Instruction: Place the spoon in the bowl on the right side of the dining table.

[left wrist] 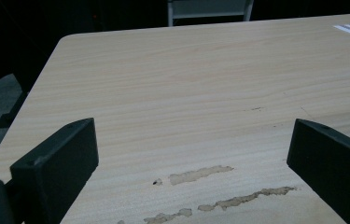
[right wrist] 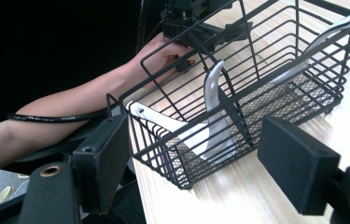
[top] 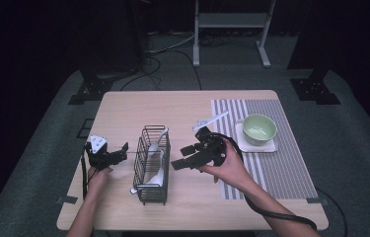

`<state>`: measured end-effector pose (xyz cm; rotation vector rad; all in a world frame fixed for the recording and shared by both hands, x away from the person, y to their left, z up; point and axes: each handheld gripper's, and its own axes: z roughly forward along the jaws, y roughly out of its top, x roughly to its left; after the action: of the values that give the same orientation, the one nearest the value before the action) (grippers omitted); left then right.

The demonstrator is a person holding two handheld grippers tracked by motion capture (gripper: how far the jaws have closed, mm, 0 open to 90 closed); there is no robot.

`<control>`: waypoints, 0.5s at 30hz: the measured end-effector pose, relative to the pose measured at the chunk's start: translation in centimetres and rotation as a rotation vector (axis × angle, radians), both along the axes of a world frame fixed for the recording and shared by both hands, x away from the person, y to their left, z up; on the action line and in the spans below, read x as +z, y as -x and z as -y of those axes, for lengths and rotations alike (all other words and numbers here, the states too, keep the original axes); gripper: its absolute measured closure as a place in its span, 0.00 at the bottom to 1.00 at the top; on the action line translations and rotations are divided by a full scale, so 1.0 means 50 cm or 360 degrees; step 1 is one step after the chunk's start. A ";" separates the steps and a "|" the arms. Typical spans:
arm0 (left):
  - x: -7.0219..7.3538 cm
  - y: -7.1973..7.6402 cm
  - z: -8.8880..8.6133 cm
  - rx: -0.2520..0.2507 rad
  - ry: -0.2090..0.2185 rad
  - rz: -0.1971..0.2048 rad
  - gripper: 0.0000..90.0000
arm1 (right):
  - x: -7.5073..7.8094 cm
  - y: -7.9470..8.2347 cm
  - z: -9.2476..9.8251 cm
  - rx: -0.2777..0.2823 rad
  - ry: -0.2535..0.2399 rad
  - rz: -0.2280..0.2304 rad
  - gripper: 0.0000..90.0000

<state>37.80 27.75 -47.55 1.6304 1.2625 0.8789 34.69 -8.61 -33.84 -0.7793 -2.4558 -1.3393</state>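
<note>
A black wire basket [top: 151, 166] stands in the middle of the table with white spoons [top: 158, 171] lying in it. In the right gripper view the basket [right wrist: 256, 88] is close ahead, and a white spoon [right wrist: 212, 135] rests on its mesh floor. My right gripper [top: 180, 157] hovers just right of the basket, open and empty, jaws pointing at it [right wrist: 193, 163]. My left gripper [top: 122, 153] is left of the basket, open with nothing between its jaws [left wrist: 189, 158], over bare wood.
A green bowl [top: 259, 129] sits on a white square plate [top: 271, 146] on a striped placemat [top: 281, 168] at the right. Another white spoon [top: 212, 120] lies at the mat's near-left edge. Worn patches [left wrist: 200, 174] mark the tabletop.
</note>
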 end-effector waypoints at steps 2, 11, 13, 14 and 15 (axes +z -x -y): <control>0.000 0.000 0.000 -0.0001 0.0000 0.0000 0.01 | 0.002 -0.003 -0.004 -0.0002 0.0000 -0.0009 0.28; 0.000 0.000 0.001 -0.0005 -0.0005 0.0003 0.01 | 0.009 -0.019 -0.023 -0.0019 0.0003 -0.0038 0.28; 0.000 0.000 0.001 -0.0005 -0.0004 0.0002 0.01 | 0.009 -0.020 -0.025 -0.0022 0.0011 -0.0040 0.28; 0.000 0.000 0.000 -0.0004 -0.0004 0.0002 0.01 | 0.009 -0.024 -0.030 -0.0025 0.0018 -0.0044 0.28; 0.000 0.000 0.000 -0.0004 -0.0004 0.0002 0.01 | 0.009 -0.024 -0.030 -0.0025 0.0018 -0.0044 0.28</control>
<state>37.80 27.73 -47.56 1.6326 1.2589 0.8801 35.91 -7.11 -33.42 -0.8160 -2.4433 -1.3121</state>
